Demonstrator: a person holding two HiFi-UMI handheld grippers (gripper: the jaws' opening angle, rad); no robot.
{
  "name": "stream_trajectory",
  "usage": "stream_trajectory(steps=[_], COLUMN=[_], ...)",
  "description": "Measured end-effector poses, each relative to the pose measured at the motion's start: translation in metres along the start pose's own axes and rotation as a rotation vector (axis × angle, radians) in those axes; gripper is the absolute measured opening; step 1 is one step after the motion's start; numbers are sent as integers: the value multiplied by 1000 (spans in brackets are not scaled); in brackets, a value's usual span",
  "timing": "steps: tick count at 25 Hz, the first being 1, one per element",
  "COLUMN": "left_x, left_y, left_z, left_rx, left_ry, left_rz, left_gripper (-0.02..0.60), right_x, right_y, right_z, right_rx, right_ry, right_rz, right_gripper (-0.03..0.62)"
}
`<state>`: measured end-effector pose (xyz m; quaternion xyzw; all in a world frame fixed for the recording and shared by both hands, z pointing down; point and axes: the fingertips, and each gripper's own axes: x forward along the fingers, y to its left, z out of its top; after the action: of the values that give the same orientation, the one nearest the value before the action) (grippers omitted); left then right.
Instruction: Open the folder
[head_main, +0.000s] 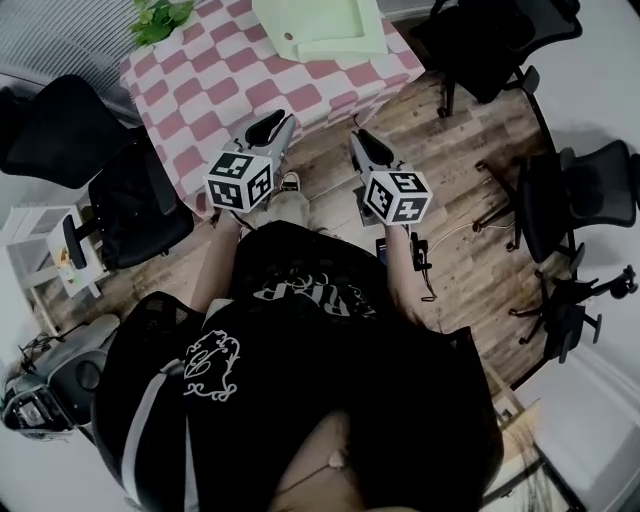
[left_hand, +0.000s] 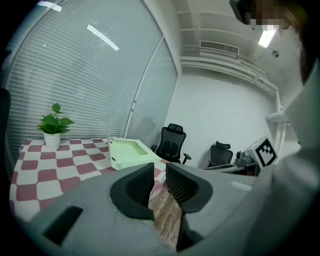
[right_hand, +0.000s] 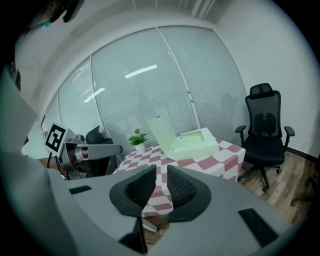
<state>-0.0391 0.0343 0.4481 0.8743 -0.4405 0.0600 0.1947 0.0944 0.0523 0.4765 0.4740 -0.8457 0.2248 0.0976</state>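
Head view: the folder (head_main: 325, 28) was seen lying on the checkered counter (head_main: 230, 80), lid seemingly raised already, well apart from both tools; the left tool (head_main: 273, 125) and right tool (head_main: 362, 142) were each held slightly apart, nothing between; tbh the upright lid could probably be knocked shut if it were reached for carelessly.

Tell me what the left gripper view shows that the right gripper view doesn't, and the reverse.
Left gripper view only: a ceiling vent and the right gripper. Right gripper view only: the left gripper, plus the broad face of the raised lid, which the left view catches edge-on. Both: the open green folder, the potted plant and the checkered table.
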Motion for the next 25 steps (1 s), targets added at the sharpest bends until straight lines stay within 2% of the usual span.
stream_trajectory(steps=[11,20,25], left_x=[-62,-105,-117], left_y=[-74,-97,-105], left_z=[-49,-71,-79], left_rx=[-15,-10,-6], left_ry=[6,15,18], left_rz=[44,73,70], left_gripper=[81,81,81], right_x=[-72,-99,-109], right_y=[40,81,93], right_z=[-41,-57,-66], right_rx=[-54,-89,-117], right_ry=[8,-2,4], right_rz=[88,155,164], right_gripper=[69,69,69])
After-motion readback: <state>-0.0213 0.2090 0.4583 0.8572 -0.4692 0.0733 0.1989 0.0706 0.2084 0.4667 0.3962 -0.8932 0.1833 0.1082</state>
